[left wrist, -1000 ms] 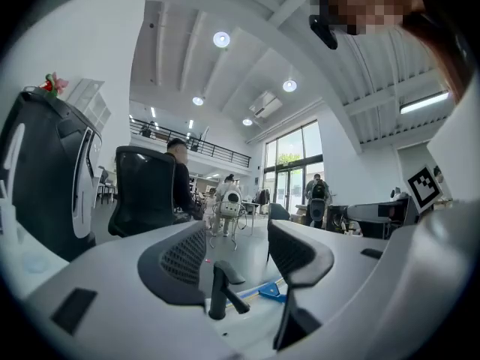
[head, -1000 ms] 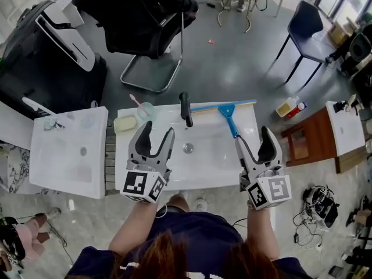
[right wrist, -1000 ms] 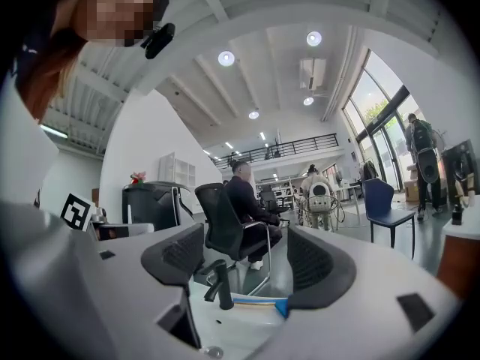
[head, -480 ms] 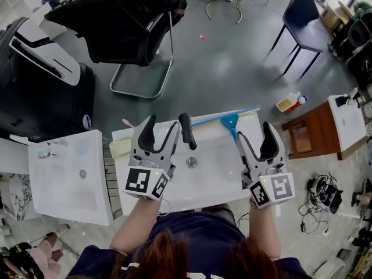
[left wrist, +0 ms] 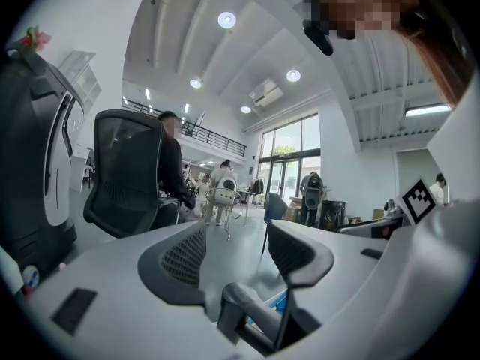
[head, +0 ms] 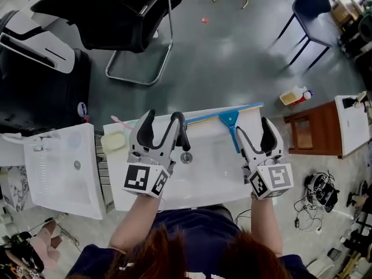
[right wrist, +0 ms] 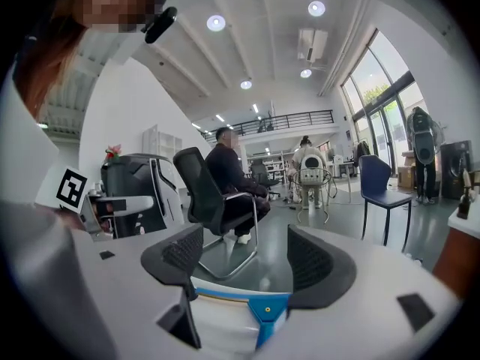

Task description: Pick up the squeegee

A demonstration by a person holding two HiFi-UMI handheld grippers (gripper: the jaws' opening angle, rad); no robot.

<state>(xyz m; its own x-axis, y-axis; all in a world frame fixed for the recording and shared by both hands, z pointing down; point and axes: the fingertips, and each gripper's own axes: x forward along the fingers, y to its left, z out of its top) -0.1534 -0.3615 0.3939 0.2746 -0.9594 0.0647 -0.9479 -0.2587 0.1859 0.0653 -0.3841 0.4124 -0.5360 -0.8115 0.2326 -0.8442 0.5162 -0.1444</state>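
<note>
The blue squeegee point(head: 228, 119) lies on the white washbasin point(head: 203, 179), its long blade along the far rim and its handle pointing back toward me. My right gripper point(head: 253, 130) hovers open just right of the handle, with nothing held. In the right gripper view the squeegee's blue head point(right wrist: 267, 310) shows low between the open jaws of the right gripper point(right wrist: 247, 267). My left gripper point(head: 162, 121) is open over the basin's left part, beside the black faucet point(head: 185, 133). In the left gripper view the left gripper point(left wrist: 236, 257) looks over the faucet point(left wrist: 251, 311), with a sliver of the squeegee point(left wrist: 279, 301) behind it.
A second white basin point(head: 58, 167) stands at the left. A pale soap dish point(head: 113, 141) and a pink toothbrush point(head: 119, 122) sit between the basins. A brown wooden table point(head: 308, 135) is at the right, with a yellow bottle point(head: 292, 96) on the floor. A black office chair point(head: 116, 16) stands beyond.
Both grippers have moved forward over the basin toward its far rim. The left one now reaches the faucet and the right one is beside the squeegee handle. Both stay open.
</note>
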